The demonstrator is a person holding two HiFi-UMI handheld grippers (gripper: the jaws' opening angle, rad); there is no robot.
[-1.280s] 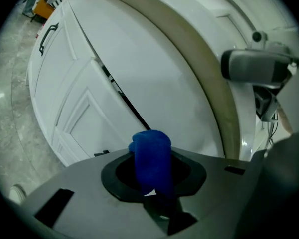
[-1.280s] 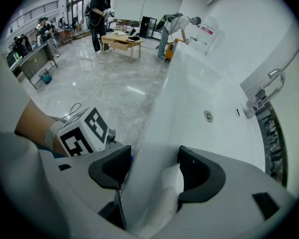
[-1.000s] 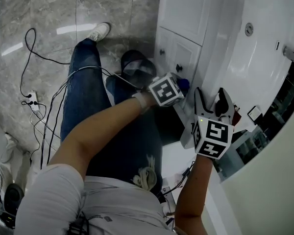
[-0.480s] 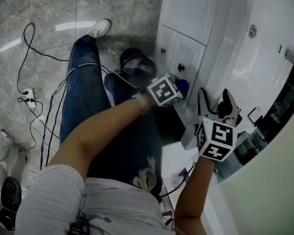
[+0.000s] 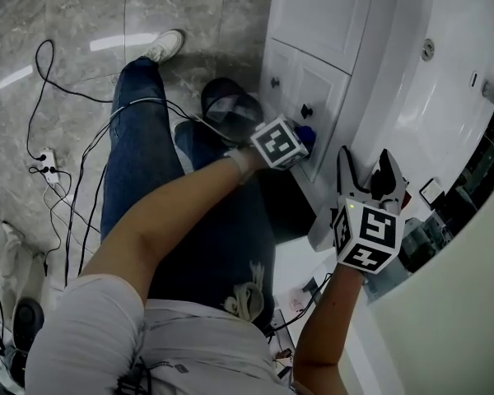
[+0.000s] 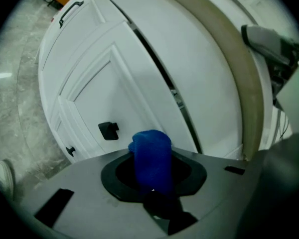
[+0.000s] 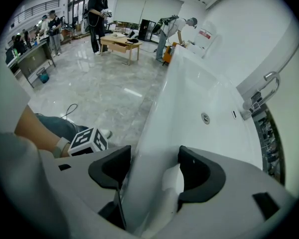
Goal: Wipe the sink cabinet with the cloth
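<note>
A blue cloth [image 6: 152, 158] sticks out bunched between the jaws of my left gripper [image 6: 150, 183], which is shut on it. In the head view this gripper [image 5: 305, 142] presses the cloth [image 5: 308, 137] to a white door of the sink cabinet [image 5: 313, 23], just below a black knob [image 5: 306, 111]. In the left gripper view the knob [image 6: 108, 130] sits left of the cloth on the panelled door [image 6: 139, 73]. My right gripper [image 5: 366, 178] stands open astride the front rim of the white sink [image 5: 445, 97]. The rim [image 7: 154, 148] runs between its jaws.
The person crouches on the grey marble floor [image 5: 74, 23], one jeans leg and shoe [image 5: 166, 46] stretched ahead. Black cables [image 5: 58, 179] trail at the left. A dark round object [image 5: 230, 105] lies by the cabinet foot. A faucet [image 7: 261, 91] stands behind the basin; people [image 7: 97, 14] work far off.
The left gripper with the cloth has edged slightly up the door toward the knob. The right gripper stays astride the sink rim.
</note>
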